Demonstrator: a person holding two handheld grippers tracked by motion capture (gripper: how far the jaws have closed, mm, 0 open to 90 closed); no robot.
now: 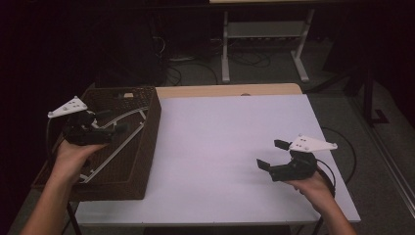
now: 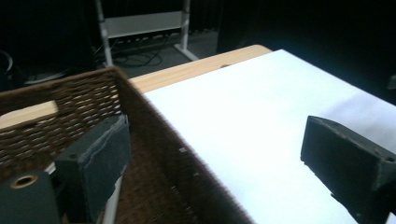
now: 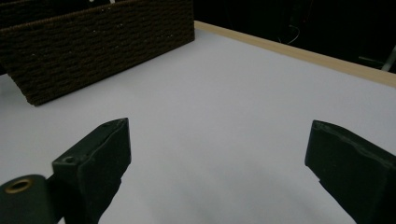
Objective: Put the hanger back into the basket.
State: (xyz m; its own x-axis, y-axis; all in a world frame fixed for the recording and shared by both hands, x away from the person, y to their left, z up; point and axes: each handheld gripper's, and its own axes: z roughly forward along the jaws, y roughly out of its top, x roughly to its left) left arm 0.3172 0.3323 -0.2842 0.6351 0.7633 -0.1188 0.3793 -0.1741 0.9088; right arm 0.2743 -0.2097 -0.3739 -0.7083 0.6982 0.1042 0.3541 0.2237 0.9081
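Note:
A dark brown wicker basket (image 1: 149, 142) stands at the table's left end, also seen in the left gripper view (image 2: 84, 100) and the right gripper view (image 3: 93, 42). Thin white rods or frames (image 1: 115, 147) lie inside it. My left gripper (image 1: 111, 121) hovers over the basket's interior, its jaws wide apart and nothing between them (image 2: 215, 140). My right gripper (image 1: 272, 154) is held just above the white table surface (image 1: 220, 142) at the right front. It is open and empty (image 3: 217, 135), and it points toward the basket.
The white sheet covers most of the table, and a strip of bare wood (image 1: 230, 90) shows along the far edge. Beyond the table are a white desk frame (image 1: 264, 44) and cables (image 1: 195, 66) on the floor. The room around is dark.

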